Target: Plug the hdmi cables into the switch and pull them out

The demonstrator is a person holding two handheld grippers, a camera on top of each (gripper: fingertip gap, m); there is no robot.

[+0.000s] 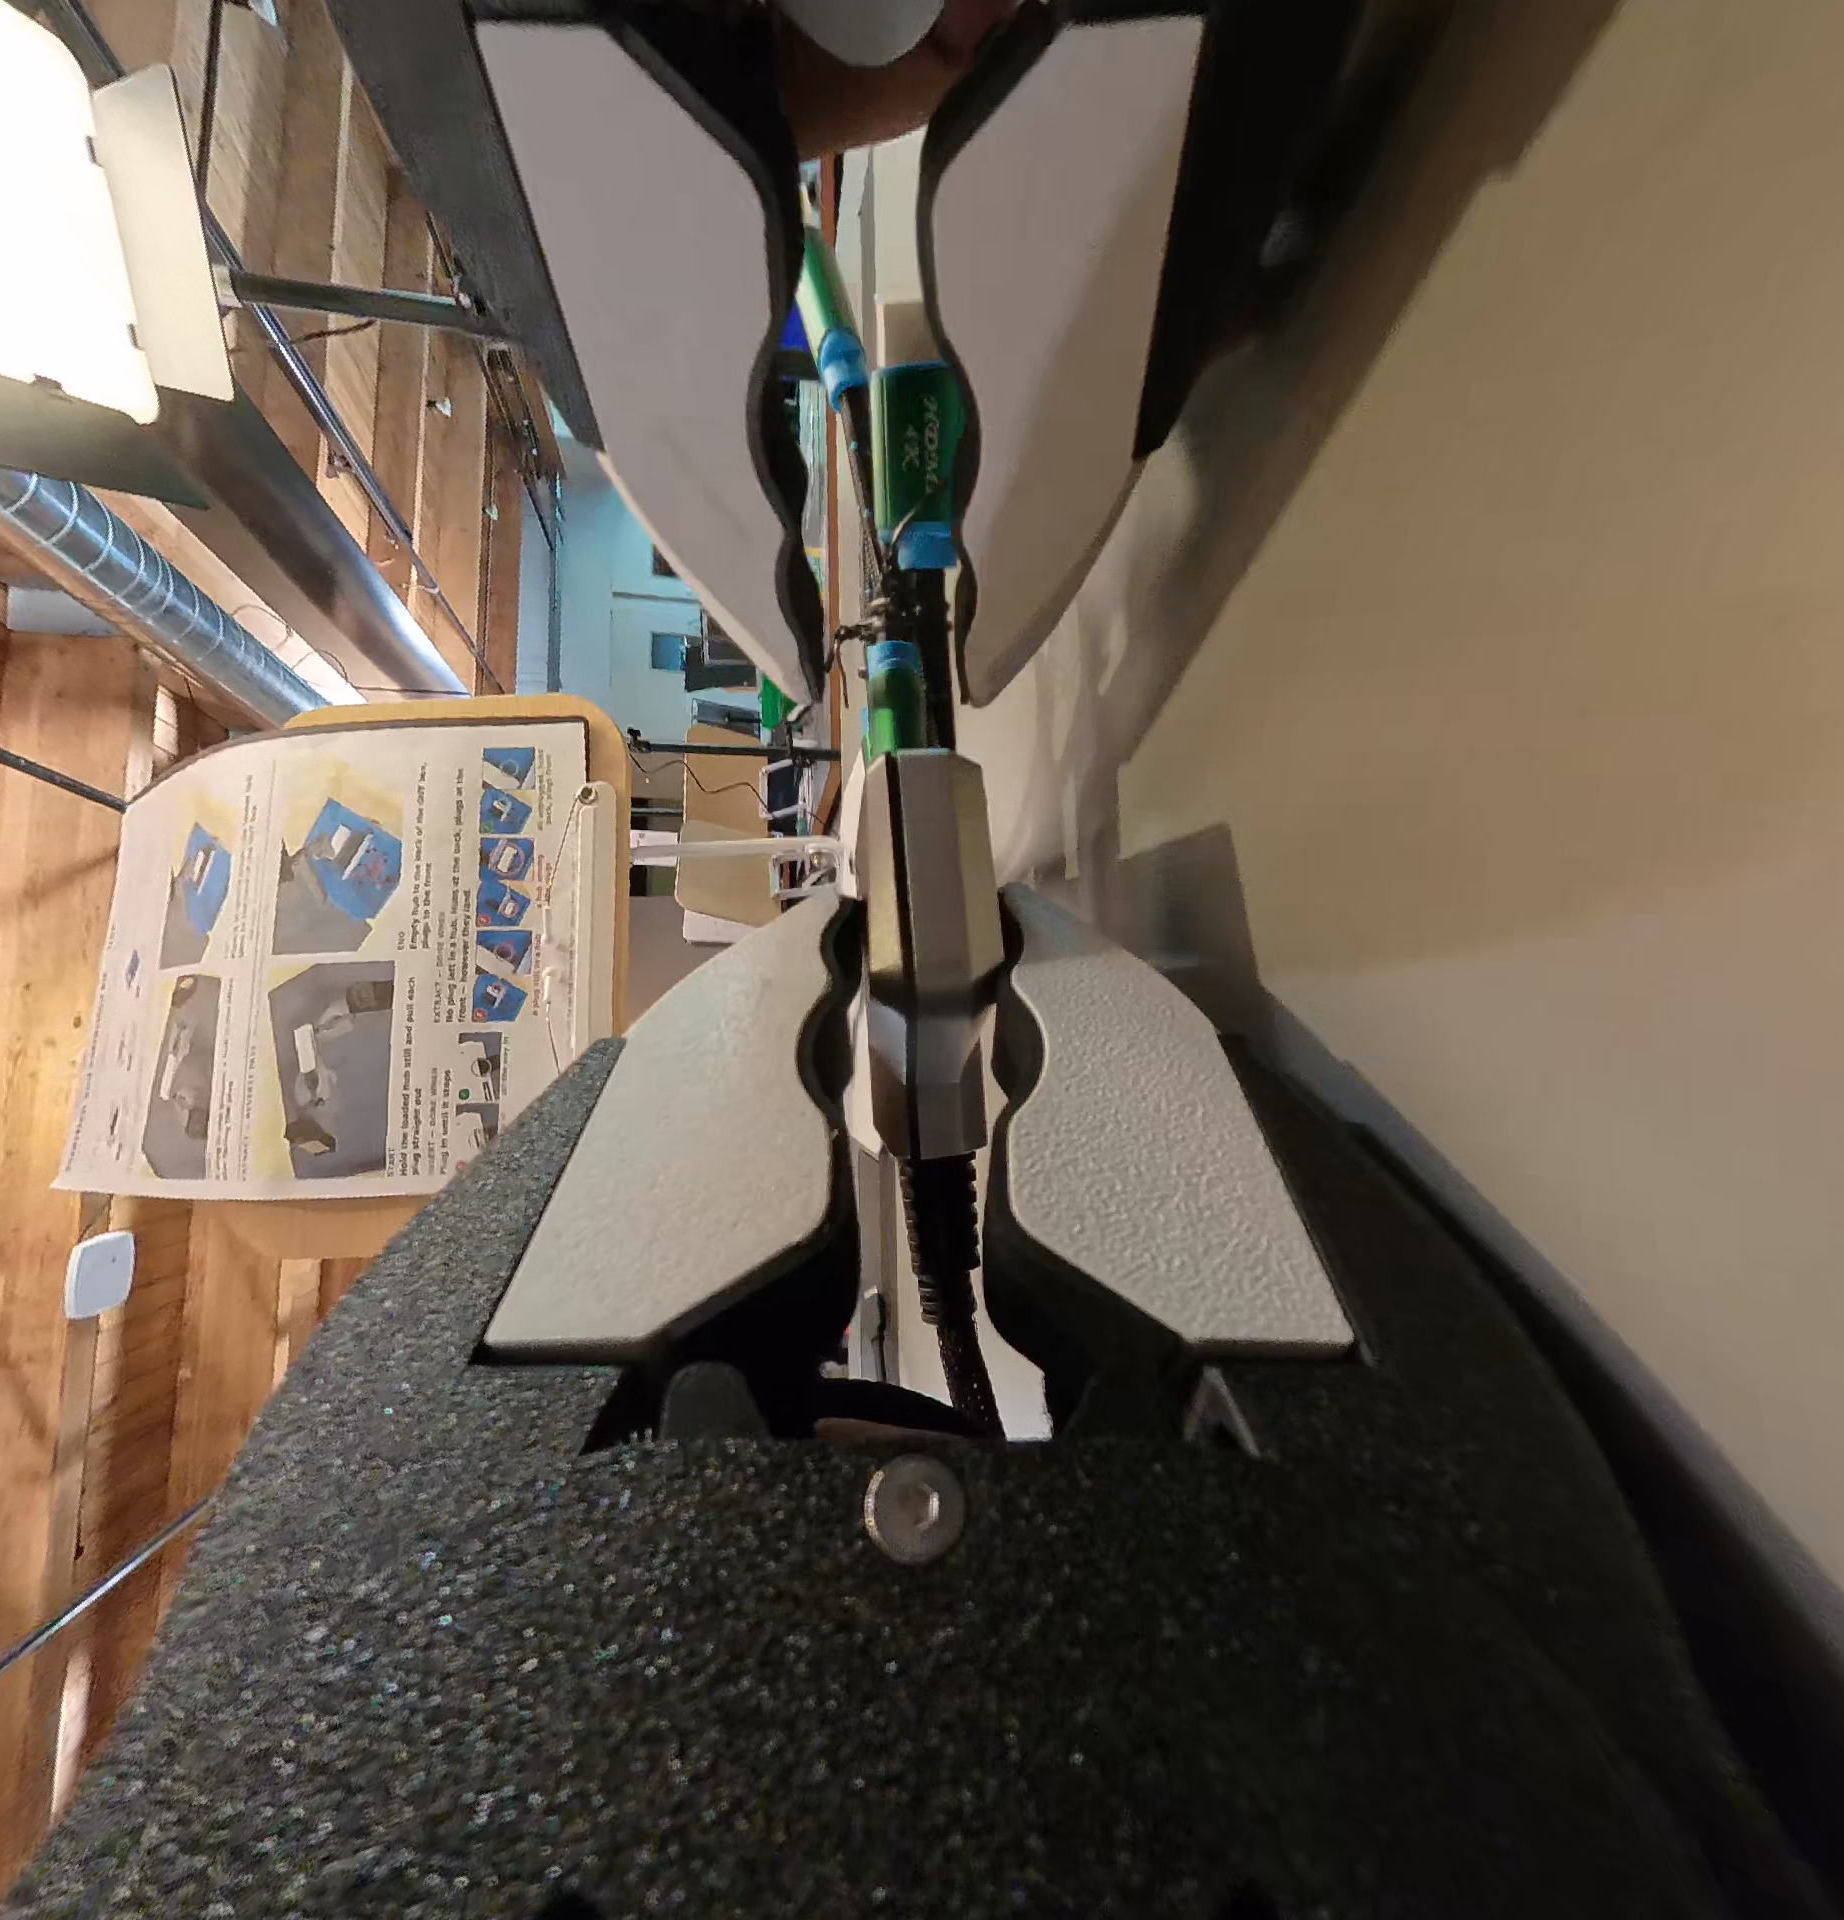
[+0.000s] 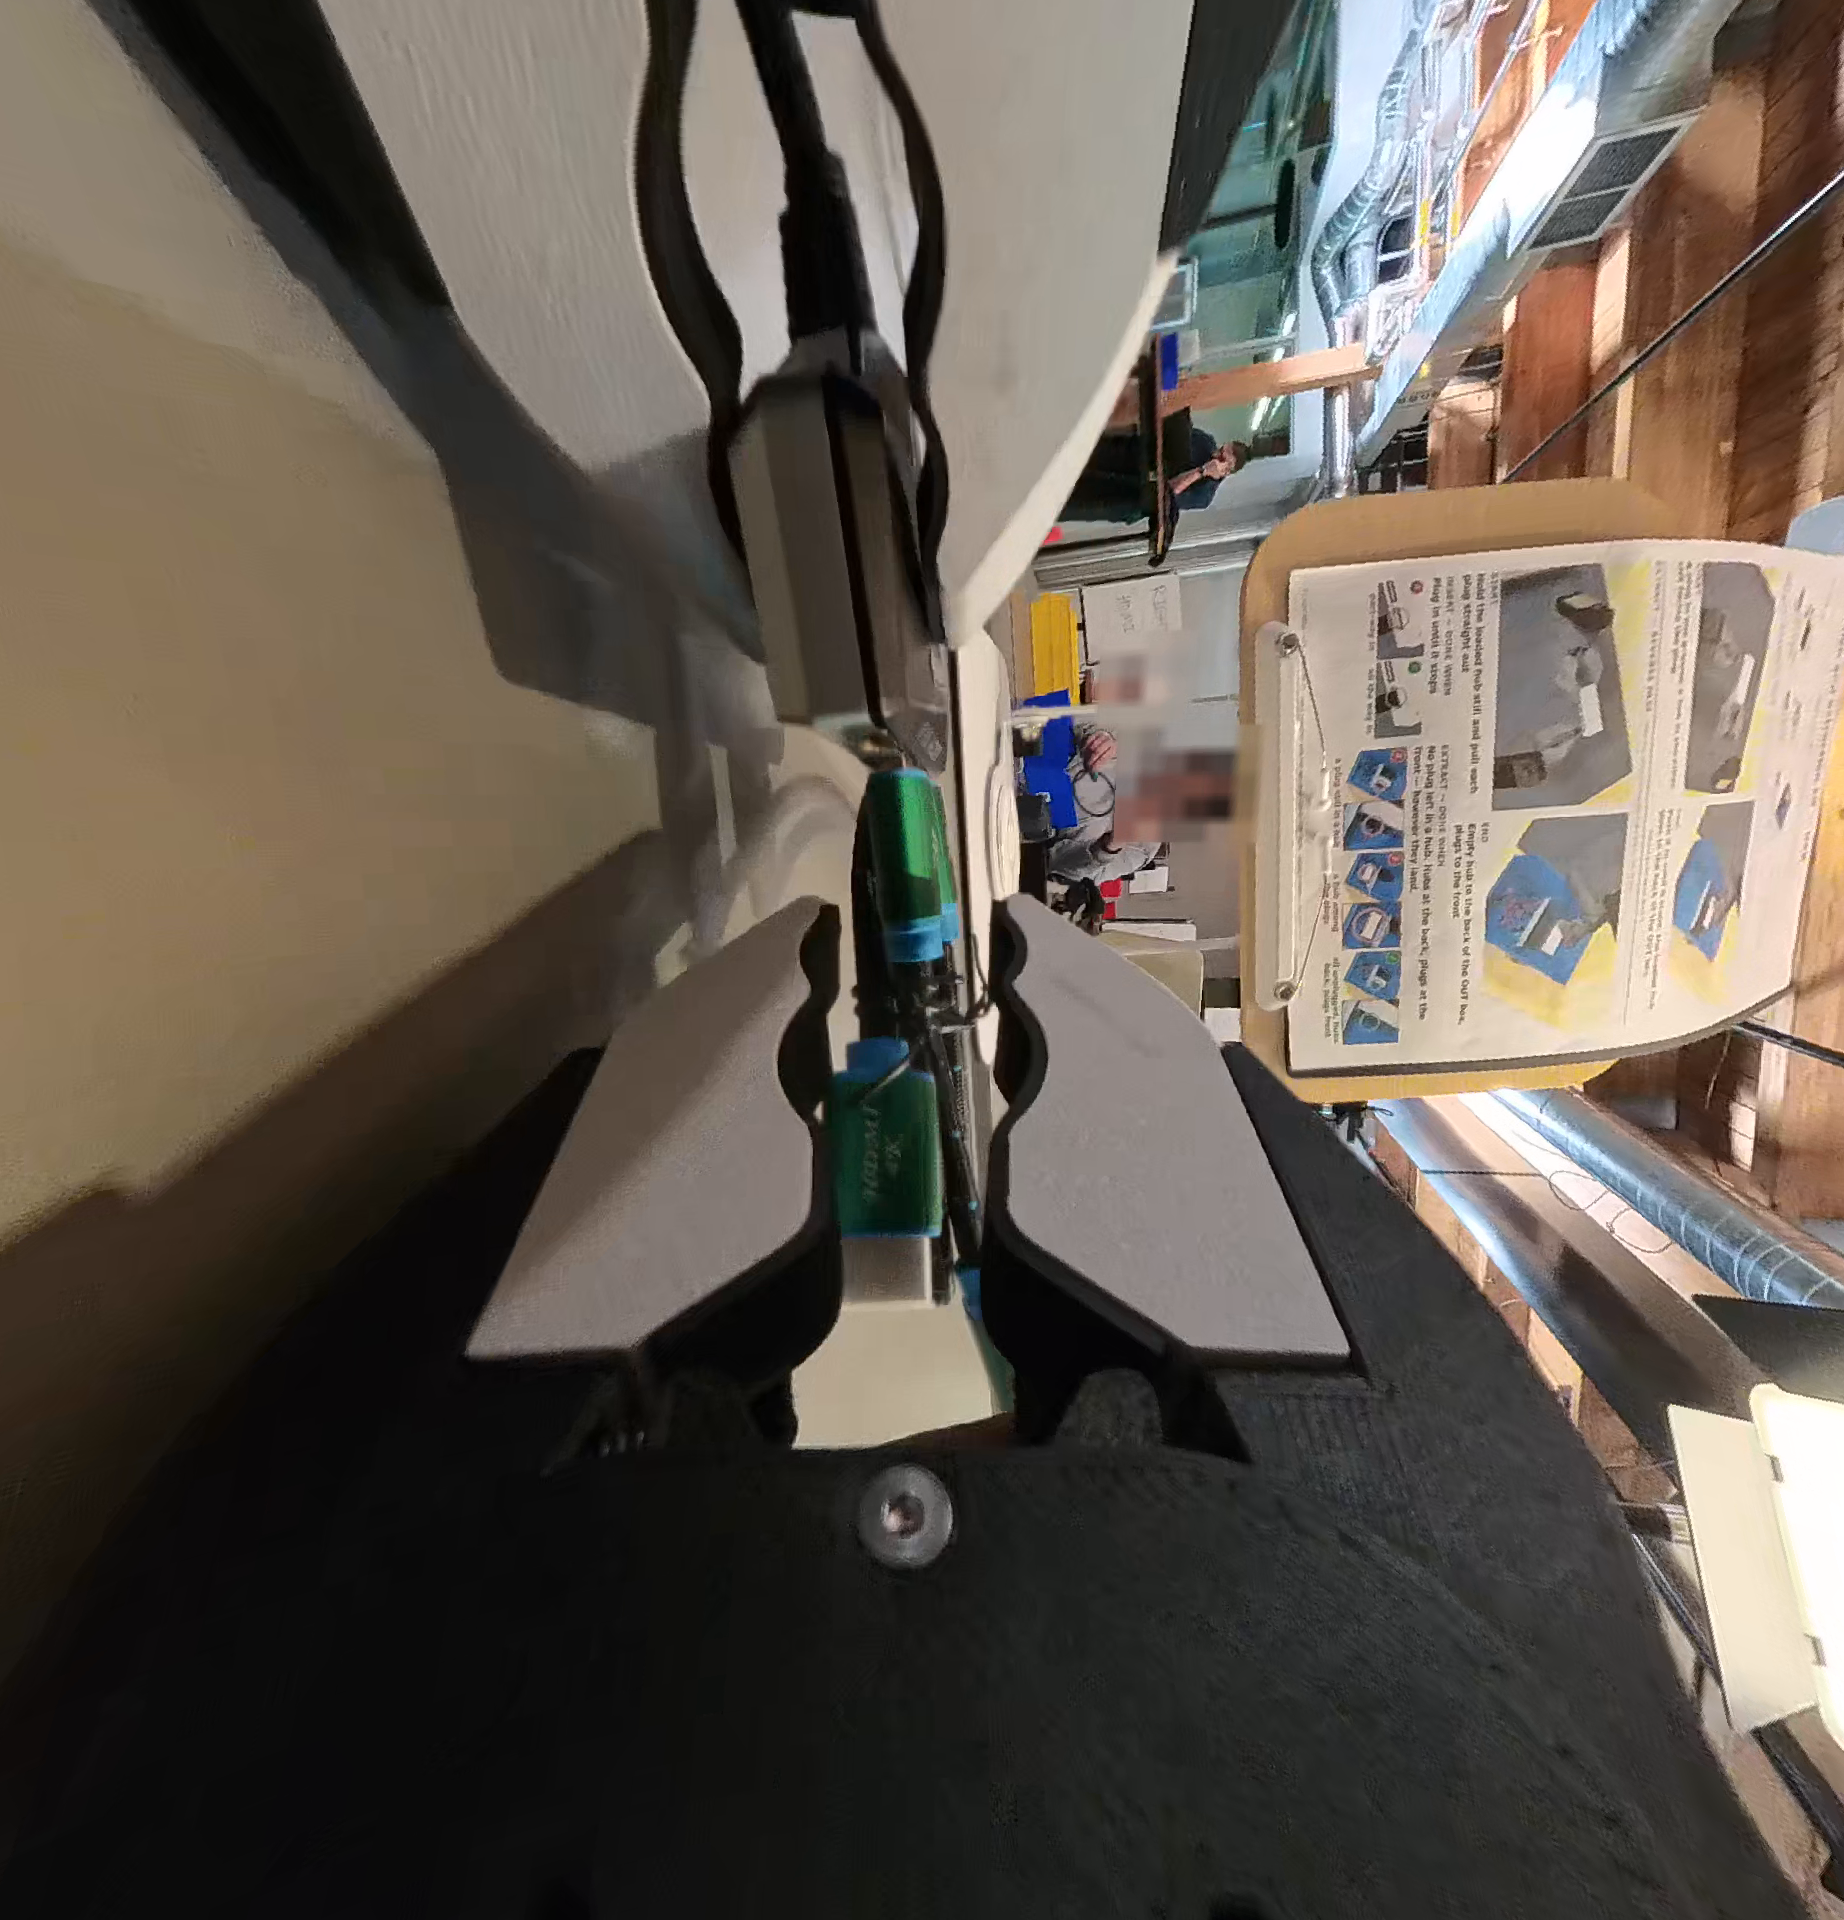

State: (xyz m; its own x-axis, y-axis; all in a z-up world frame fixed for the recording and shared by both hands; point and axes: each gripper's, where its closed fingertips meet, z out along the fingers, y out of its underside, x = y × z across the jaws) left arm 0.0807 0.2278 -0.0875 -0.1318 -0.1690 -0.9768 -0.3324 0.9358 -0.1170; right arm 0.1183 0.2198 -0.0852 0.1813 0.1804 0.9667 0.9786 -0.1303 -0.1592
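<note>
Left gripper (image 1: 923, 925): clamped on one grey metal hub (image 1: 923, 935).
Right gripper (image 2: 913, 935): narrow, pads not visibly pressing; straddles green plugs (image 2: 902, 862).
Count: three green plugs ahead of left gripper.
Around: printed sheet (image 1: 326, 956) beside.

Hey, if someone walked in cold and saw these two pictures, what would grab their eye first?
First, the silver-grey plug with its black braided cable, clamped between the left claw's grey fingers at the centre of the left wrist view. Next, the bright green plugs with blue collars standing between the right claw's fingers, which face the left claw. Off to the side, an illustrated instruction sheet on a wooden clipboard stands out.
</note>
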